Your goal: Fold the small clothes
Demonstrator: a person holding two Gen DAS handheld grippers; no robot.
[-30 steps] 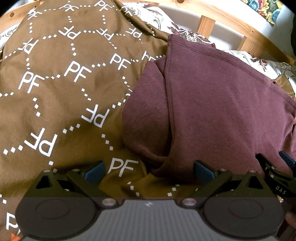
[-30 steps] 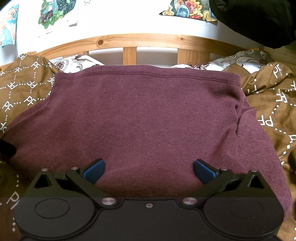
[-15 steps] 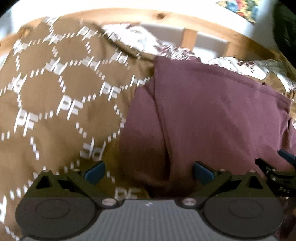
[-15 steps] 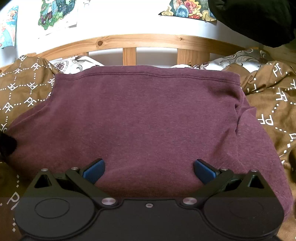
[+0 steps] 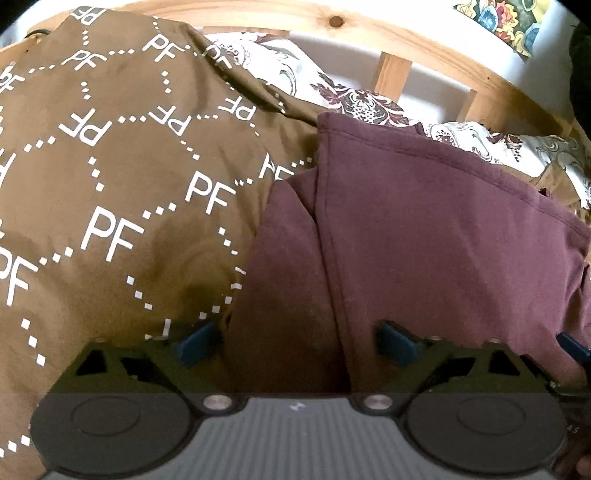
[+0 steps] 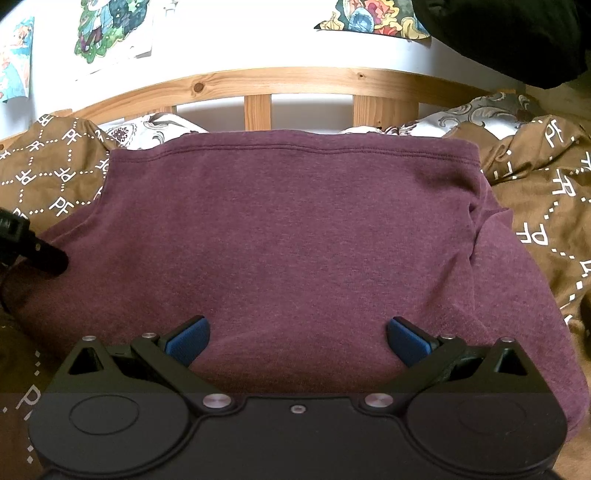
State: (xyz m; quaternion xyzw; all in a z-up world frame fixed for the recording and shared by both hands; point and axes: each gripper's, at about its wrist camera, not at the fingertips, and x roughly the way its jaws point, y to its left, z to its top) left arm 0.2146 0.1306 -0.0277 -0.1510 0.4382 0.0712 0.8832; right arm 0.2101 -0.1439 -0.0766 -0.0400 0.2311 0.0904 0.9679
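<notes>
Bedspread (image 6: 546, 206) partly under maroon garment (image 6: 295, 236)

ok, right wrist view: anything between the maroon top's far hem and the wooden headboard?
Yes. In the right wrist view, patterned white pillows peek out between the maroon top and the wooden headboard.

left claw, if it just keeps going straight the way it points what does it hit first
Most likely the maroon garment: its folded left edge lies right between the open left claw fingers. The brown blanket sits just left of that line; depth is unclear.

Wooden headboard (image 6: 288, 79), white wall (image 6: 229, 40), posters (image 6: 110, 29)
</notes>
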